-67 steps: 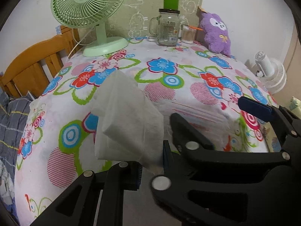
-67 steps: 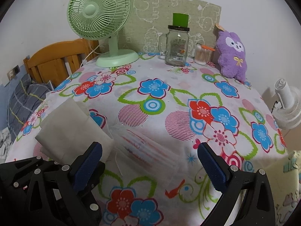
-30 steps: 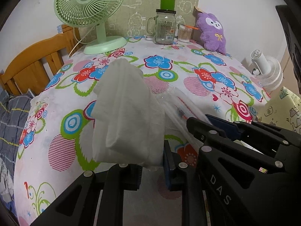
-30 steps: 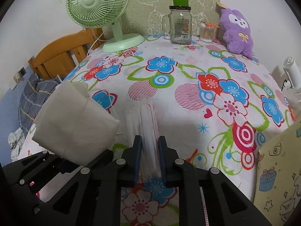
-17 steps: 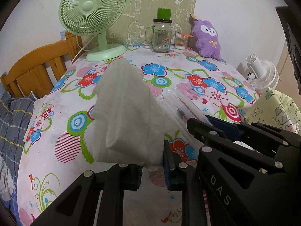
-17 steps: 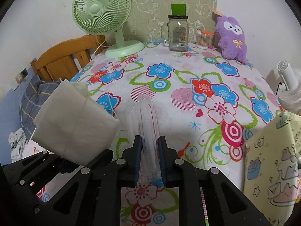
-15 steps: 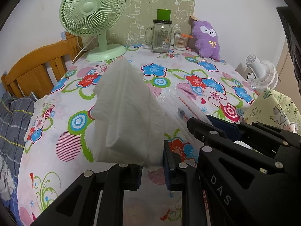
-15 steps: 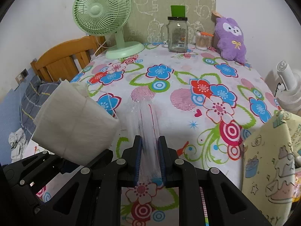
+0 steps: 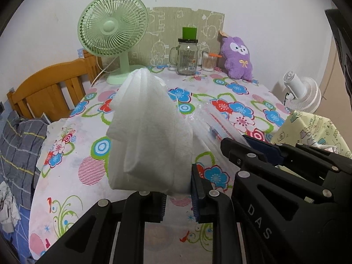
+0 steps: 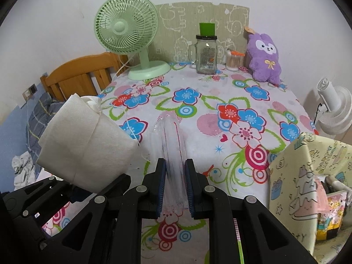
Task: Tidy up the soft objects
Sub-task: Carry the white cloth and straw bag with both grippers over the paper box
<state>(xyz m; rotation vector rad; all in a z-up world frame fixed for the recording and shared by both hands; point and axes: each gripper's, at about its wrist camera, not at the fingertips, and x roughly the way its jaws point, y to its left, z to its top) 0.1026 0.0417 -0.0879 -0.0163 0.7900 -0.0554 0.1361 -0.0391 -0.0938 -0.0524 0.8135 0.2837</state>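
Note:
A white folded cloth (image 9: 149,136) stands up between the pads of my left gripper (image 9: 177,200), which is shut on its lower edge. The same cloth (image 10: 83,140) shows at the left of the right wrist view. My right gripper (image 10: 175,193) is shut on a clear plastic bag (image 10: 169,140) that sticks out ahead of its blue pads. In the left wrist view that bag (image 9: 211,123) and the right gripper's black body (image 9: 275,171) lie to the right of the cloth. Both items hang above the floral tablecloth (image 10: 220,101).
At the table's far edge stand a green fan (image 10: 132,35), a glass jar with a green lid (image 10: 205,50), a cotton-swab cup (image 10: 233,60) and a purple plush (image 10: 264,57). A yellow patterned bin (image 10: 308,176) sits right; a white fan (image 10: 332,110) behind it. Wooden bed frame (image 9: 48,88) left.
Both grippers have risen and drawn back from the table with the cloth and the bag held; the table looks farther away and the yellow bin has come into view at the right.

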